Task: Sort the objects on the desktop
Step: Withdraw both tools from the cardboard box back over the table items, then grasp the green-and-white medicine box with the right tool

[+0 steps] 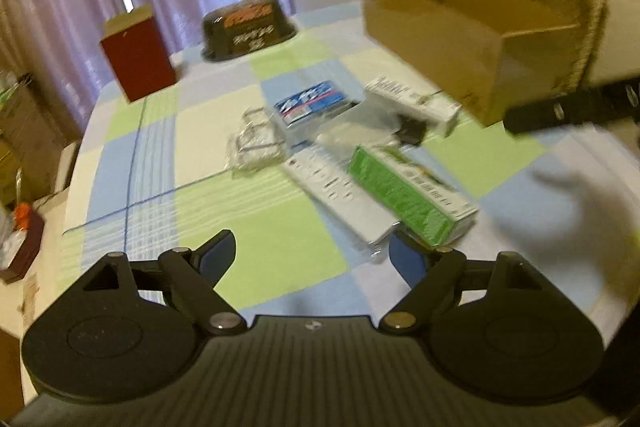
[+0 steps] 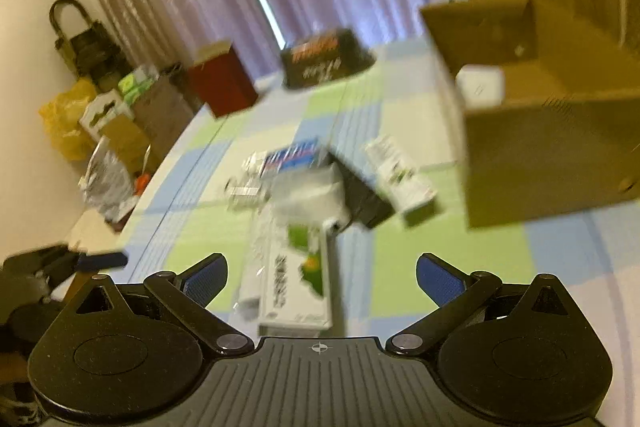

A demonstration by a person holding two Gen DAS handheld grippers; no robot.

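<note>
On the far left of the bench (image 1: 132, 163) stands a dark red carton (image 1: 138, 57), upright, with a black lidded tub (image 1: 248, 27) to its right; both sit well apart from the clutter.

The things to sort lie in a loose heap at mid-bench. Leftmost is a crumpled clear plastic wrapper (image 1: 256, 147), likely feather-light, limp and slippery, best pinched at a bunched fold. Beside it is a blue-and-white box (image 1: 310, 103), then a long white box (image 1: 340, 199) touching a green box (image 1: 412, 195) that lies partly across it. These look like thin card cartons: light, stiff enough to grip but easy to crush, so I would take each across its narrow sides near the middle. Behind them lies another white box (image 1: 416, 99) with something black beside it, too blurred to name.

At far right stands an open cardboard box (image 1: 472, 39), seemingly the destination; the right wrist view shows a white item (image 2: 480, 89) inside it.

The left tongs (image 1: 310, 255) hover wide open and empty, near the long white box. The right tongs (image 2: 322, 275) are likewise spread apart, holding nothing, above a green-and-white box (image 2: 298, 279).
</note>
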